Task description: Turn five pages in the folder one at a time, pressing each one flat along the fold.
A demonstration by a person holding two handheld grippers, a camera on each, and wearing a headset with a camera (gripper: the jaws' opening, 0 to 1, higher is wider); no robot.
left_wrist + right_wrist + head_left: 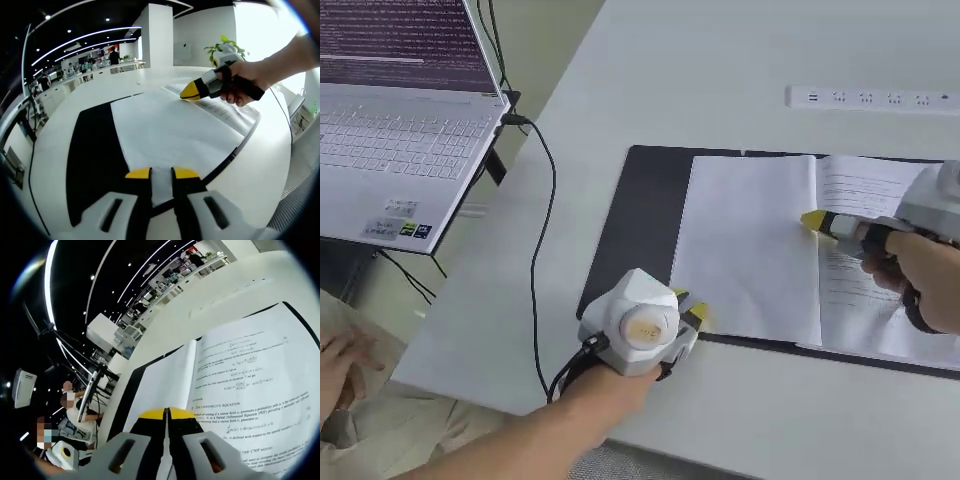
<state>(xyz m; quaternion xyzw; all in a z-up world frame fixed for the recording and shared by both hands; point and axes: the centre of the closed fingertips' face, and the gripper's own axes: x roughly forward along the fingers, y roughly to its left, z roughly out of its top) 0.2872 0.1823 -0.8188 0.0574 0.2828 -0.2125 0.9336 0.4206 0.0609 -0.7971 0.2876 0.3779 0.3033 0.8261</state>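
The folder (638, 230) lay open on the desk (670, 80), right of centre in the head view. My right gripper (813, 221), jaws shut, pressed the fold; my left gripper (690, 307), slightly parted, sat at the lower edge of the page (745, 245). Thin, floppy paper, I judged: pinch 1 sheet by its free corner

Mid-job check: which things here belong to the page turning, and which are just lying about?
Job: open black folder, its blank white left page, its printed right page, left gripper at the page's corner, right gripper on the fold.
Lying about: silver laptop, black cable, white power strip.
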